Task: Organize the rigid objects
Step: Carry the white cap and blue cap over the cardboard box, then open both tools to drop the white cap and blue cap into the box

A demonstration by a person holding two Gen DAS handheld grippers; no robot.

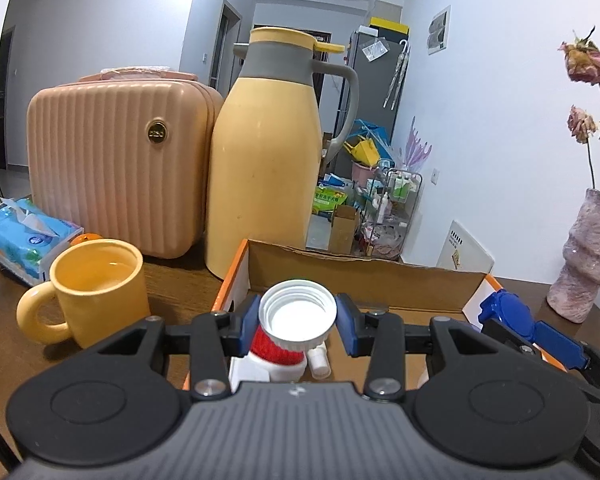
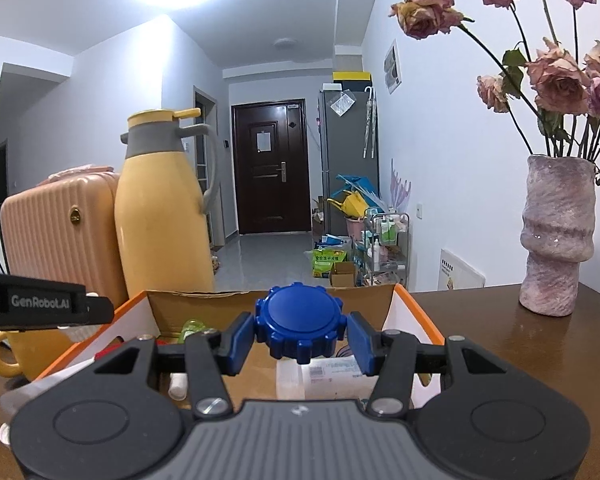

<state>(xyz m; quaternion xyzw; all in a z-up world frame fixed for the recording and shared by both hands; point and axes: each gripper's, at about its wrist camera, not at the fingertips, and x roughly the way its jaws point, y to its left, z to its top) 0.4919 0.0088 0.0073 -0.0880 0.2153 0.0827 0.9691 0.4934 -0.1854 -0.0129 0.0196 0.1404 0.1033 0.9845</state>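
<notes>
A white bottle (image 1: 288, 340) with a red band and an open ribbed neck is clamped between the blue pads of the left tongs (image 1: 298, 322), gripped just under the mouth, and is held over the near edge of the cardboard box (image 1: 364, 276) that stands on the counter (image 2: 480, 320). A blue knurled cap (image 2: 300, 326) is clamped by its rim in the right tongs (image 2: 300, 338), also above the box. Both pieces are judged to be light, stiff plastic; the bottle's smooth wall could slip, so the threaded neck is the better hold, while the cap's notched edge gives the pads purchase. Because the bottle is open, it is best kept upright. Inside the box, 1 small white tube (image 2: 178, 386) and some packets can be made out. A yellow mug (image 1: 88, 288) stands left of the box, with a yellow thermos jug (image 1: 260, 160) at its far left corner.
</notes>
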